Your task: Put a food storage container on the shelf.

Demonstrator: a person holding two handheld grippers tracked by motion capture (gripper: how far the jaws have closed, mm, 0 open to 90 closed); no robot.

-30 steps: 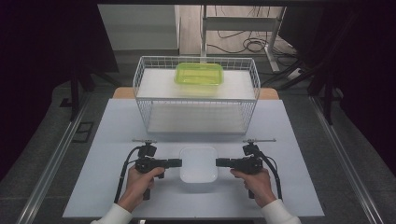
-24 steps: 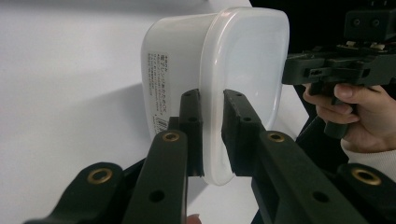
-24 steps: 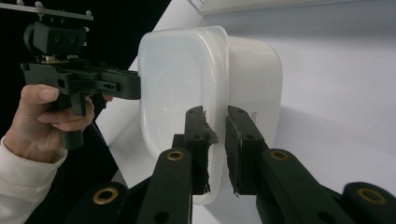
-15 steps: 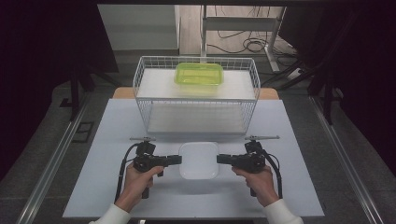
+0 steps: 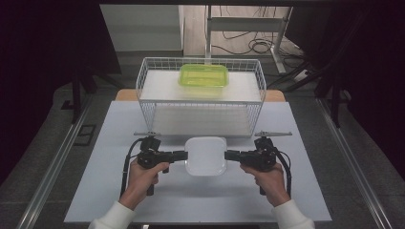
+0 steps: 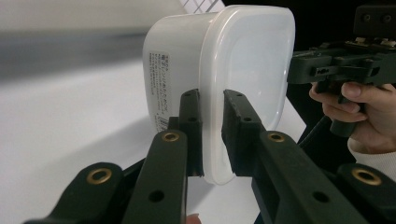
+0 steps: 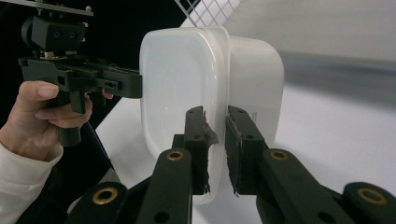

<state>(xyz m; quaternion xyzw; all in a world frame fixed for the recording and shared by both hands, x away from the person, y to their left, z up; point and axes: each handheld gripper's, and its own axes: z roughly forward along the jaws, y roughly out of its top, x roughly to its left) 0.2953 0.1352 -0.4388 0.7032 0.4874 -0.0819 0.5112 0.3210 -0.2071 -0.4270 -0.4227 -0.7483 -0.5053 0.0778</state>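
A white lidded plastic container [image 5: 206, 155] hangs just above the white table [image 5: 119, 133], held from both sides. My left gripper [image 5: 184, 155] is shut on its left rim, and the left gripper view shows the lid's edge pinched between the jaws [image 6: 211, 95]. My right gripper [image 5: 228, 154] is shut on the opposite rim [image 7: 215, 114]. The container [image 6: 252, 60] stands on edge in that view, label side left, with the right gripper [image 6: 327, 70] beyond it. The right gripper view shows the container [image 7: 177, 79] and the left gripper [image 7: 93, 77] in a hand.
A white wire basket [image 5: 143, 95] stands at the back of the table. A green lidded container [image 5: 204, 75] rests on its upper shelf, toward the far side. The table's front edge lies just below the person's sleeves.
Both hands have risen together with the white container between them, and it now sits higher in the high view, closer to the basket's front.
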